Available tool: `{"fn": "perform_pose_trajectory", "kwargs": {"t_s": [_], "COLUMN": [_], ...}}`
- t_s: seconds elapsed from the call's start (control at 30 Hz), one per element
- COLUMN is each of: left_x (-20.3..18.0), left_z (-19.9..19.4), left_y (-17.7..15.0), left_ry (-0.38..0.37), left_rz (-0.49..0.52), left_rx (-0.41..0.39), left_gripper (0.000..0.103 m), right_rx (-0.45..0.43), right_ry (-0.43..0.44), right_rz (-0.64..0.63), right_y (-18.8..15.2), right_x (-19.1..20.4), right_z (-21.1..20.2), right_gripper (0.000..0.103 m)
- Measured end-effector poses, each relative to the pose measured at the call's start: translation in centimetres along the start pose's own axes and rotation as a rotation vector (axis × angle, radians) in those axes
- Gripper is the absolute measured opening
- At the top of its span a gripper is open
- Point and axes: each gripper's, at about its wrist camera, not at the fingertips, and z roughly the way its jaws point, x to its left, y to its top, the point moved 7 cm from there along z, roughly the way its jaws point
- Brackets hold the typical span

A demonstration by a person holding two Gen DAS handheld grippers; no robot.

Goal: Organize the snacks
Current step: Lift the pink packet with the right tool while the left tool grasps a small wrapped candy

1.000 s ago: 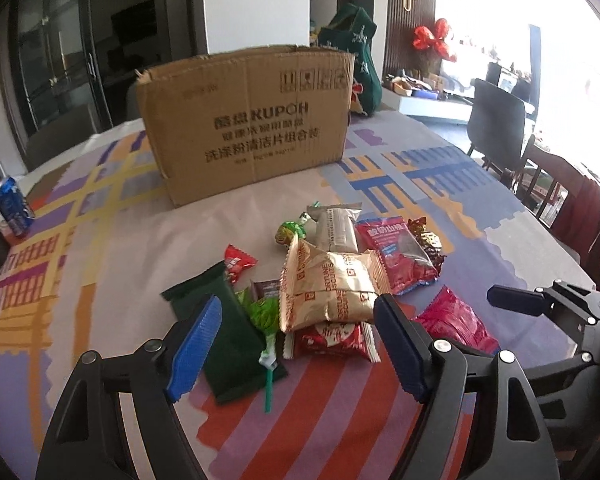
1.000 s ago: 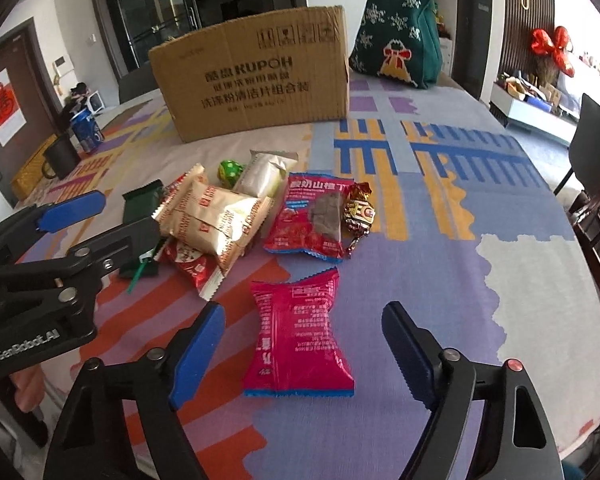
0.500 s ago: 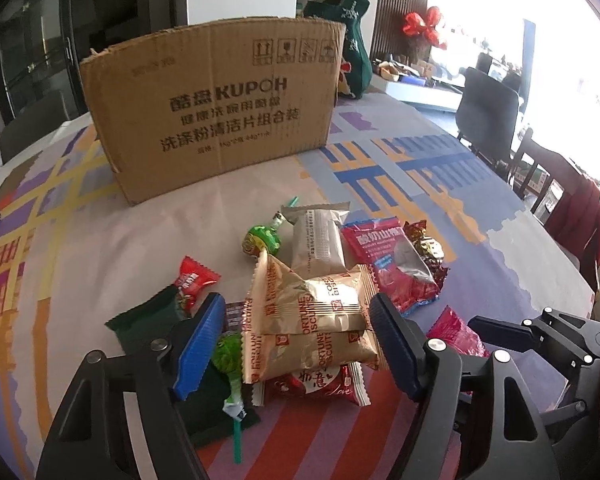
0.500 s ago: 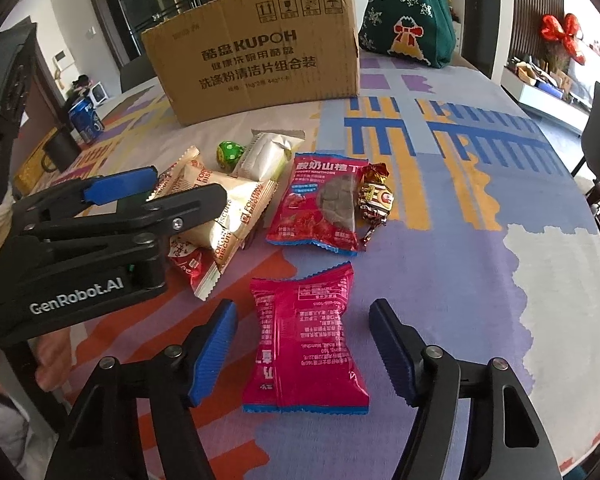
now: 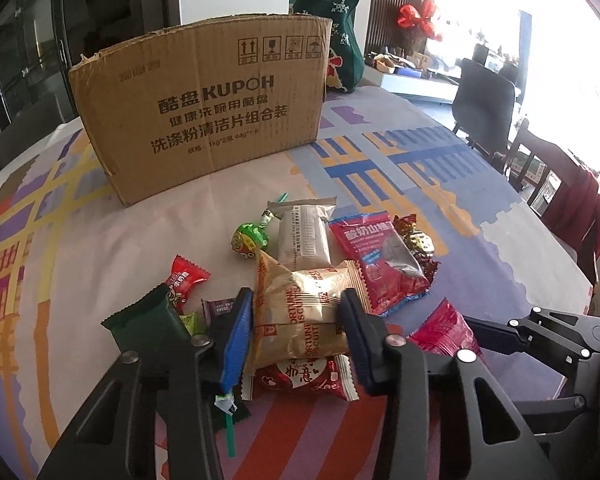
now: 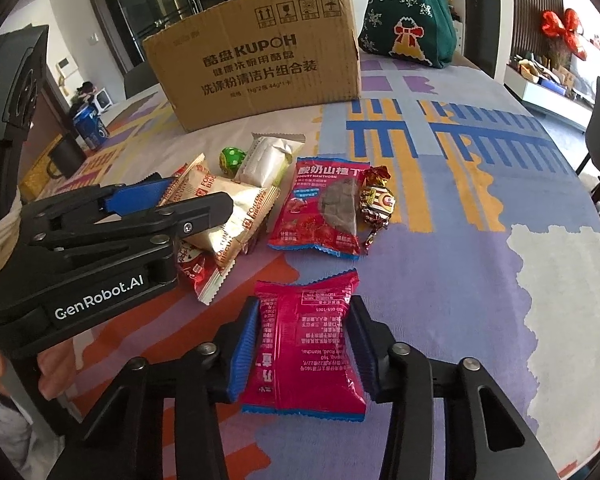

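On the desk [image 6: 500,280], near edge: right tool [image 6: 302,344] closed onto pink snack packet [image 6: 306,344]. Left tool [image 5: 296,320] clamps beige biscuit packet [image 5: 304,312] atop the snack pile.

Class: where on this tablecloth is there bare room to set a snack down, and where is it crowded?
Bare tablecloth lies right of the gold-wrapped candy and hawthorn packet, and between the cardboard box and lollipop. It is crowded around the biscuit packets at the left tongs.
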Motion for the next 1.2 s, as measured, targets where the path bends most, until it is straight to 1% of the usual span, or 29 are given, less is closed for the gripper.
{"fn": "perform_pose_trajectory", "kwargs": {"t_s": [0.07,0.1,0.2,0.6,0.67,0.87,1.03,1.2], "left_x": [-0.1,-0.1,-0.2,0.2,0.3,0.4,0.3,0.8], "left_z": [-0.2,-0.4,-1.0,-3.2,-3.5,-4.4,-5.7,-6.5], "left_y": [0.1,0.3,0.6,1.3,1.5,2.0,2.6,3.4], "left_ry": [-0.005,-0.01,-0.018,-0.063,-0.059,-0.07,-0.08,-0.072], "left_rz": [-0.004,-0.007,-0.014,-0.094,-0.101,-0.117,-0.13,-0.14], "left_rx": [-0.002,-0.007,-0.02,-0.053,-0.058,-0.078,-0.11,-0.13], "left_gripper": [0.037,0.033,0.028,0.015,0.003,0.003,0.003,0.003], "right_rx": [-0.006,-0.01,-0.022,-0.125,-0.137,-0.187,-0.215,-0.235], "right_ry": [0.003,0.003,0.007,-0.011,-0.01,-0.002,0.006,0.021], "right_rz": [0.004,0.005,0.007,0.005,0.007,-0.01,-0.02,-0.024], "right_y": [0.1,0.2,0.6,3.5,3.9,5.4,6.2,6.9], "right_x": [-0.1,-0.1,-0.1,-0.3,-0.3,0.4,0.8,1.3], "right_z": [-0.2,-0.4,-0.7,-3.4,-3.7,-5.1,-5.9,-6.6], "right_gripper": [0.041,0.041,0.04,0.04,0.04,0.04,0.04,0.04]}}
